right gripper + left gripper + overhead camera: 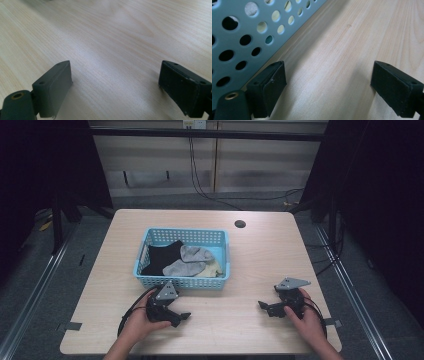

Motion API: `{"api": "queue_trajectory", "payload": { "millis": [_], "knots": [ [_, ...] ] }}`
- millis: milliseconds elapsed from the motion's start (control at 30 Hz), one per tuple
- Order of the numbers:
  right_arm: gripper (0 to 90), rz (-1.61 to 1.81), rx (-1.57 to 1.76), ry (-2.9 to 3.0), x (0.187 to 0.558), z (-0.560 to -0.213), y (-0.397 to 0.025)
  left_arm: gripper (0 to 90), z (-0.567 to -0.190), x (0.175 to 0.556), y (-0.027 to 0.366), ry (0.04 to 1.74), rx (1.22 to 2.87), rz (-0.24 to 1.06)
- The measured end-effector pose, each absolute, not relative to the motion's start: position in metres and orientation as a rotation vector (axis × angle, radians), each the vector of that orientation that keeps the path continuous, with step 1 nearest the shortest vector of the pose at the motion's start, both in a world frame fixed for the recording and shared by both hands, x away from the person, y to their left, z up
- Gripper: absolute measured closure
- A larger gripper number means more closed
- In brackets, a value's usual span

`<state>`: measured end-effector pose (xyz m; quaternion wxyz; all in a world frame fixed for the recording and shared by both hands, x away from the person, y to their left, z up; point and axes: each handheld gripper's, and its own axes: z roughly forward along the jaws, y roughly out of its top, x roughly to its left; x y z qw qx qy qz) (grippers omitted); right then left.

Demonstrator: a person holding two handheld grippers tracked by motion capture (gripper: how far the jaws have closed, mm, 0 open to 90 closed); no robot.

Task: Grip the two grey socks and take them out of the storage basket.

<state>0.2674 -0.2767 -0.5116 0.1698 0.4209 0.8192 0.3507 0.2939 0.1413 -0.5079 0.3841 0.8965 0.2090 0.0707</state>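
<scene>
Left tongs (184,316): agape, empty, just before the basket (181,282) near wall.
Right tongs (262,304): agape, empty, well apart.
Socks (192,261): probably crosswise, beyond left tongs.

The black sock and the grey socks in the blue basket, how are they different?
The black sock is much darker than the grey socks. The black sock lies toward the basket's left side; the grey socks lie in the middle, partly over the black one. The black sock is a single spread-out piece, while the grey socks are two, one behind the other. All of them lie loose in the blue basket, and neither gripper touches them.
</scene>
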Motion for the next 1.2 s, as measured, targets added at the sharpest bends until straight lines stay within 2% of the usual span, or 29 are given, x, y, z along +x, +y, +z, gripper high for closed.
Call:
{"api": "queue_trajectory", "payload": {
  "millis": [200, 367, 667, 833, 1200],
  "knots": [
    [10.9, 0.997, 1.197, 2.328, 0.267, -0.512, -0.277, 17.2, -0.501, 0.292, 0.138, 0.563, 2.345, 0.163],
    [10.9, 0.997, 1.204, 2.328, 0.267, -0.511, -0.277, 20.9, -0.486, 0.293, 0.139, 0.618, 2.398, 0.064],
    [10.9, 0.998, 1.203, 2.328, 0.267, -0.511, -0.277, 25.5, -0.457, 0.299, 0.134, 0.644, 2.496, -0.006],
    [10.9, 0.995, 1.206, 2.329, 0.267, -0.511, -0.277, 25.6, -0.439, 0.306, 0.132, 0.675, 2.560, -0.082],
    [10.9, 0.997, 1.201, 2.329, 0.267, -0.511, -0.277, 25.5, -0.397, 0.335, 0.128, 0.761, 2.579, -0.100]
  ]
}}
